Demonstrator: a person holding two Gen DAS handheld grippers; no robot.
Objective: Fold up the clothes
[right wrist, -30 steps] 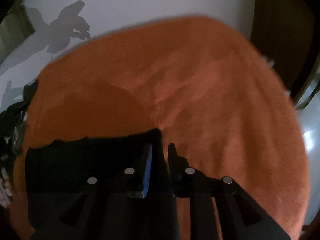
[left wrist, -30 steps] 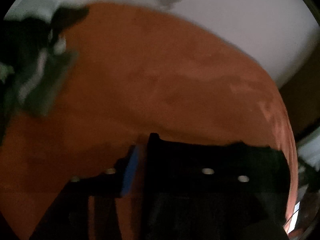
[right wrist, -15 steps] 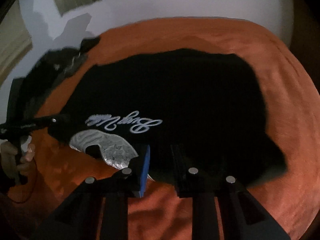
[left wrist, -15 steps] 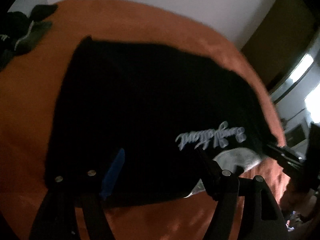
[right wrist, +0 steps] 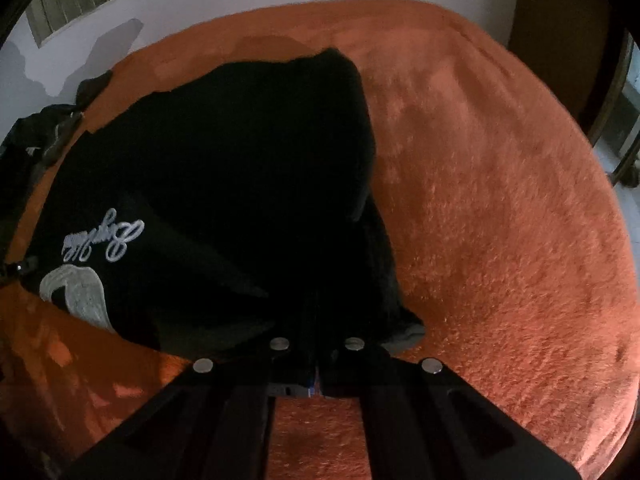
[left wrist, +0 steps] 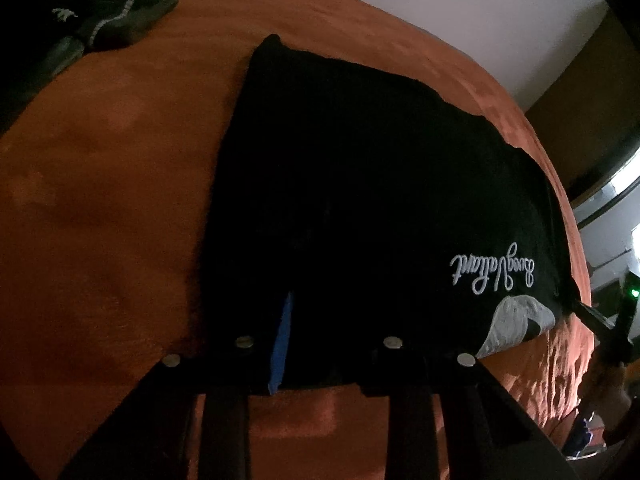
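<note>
A black T-shirt (left wrist: 360, 184) with white script and a grey print lies on the orange blanket (left wrist: 100, 200). My left gripper (left wrist: 320, 344) is at its near edge, partly open, with the hem lying between the blue pad and the other finger. In the right wrist view the T-shirt (right wrist: 224, 168) has its right side doubled over. My right gripper (right wrist: 316, 356) is shut on its near edge. The right gripper (left wrist: 592, 316) also shows at the far right of the left wrist view, with a hand (left wrist: 608, 380) behind it.
A pile of dark clothes (left wrist: 112, 20) lies at the blanket's far left corner, and the same pile of dark clothes (right wrist: 52, 132) shows at the left of the right wrist view. Bare blanket (right wrist: 500, 220) spreads to the right. A white wall and a brown door (right wrist: 560, 12) stand behind.
A second ago both grippers held black fabric low over the blanket. Half a second ago the shirt lay spread and both were open. Now the right has shut on the edge and the left has narrowed.
</note>
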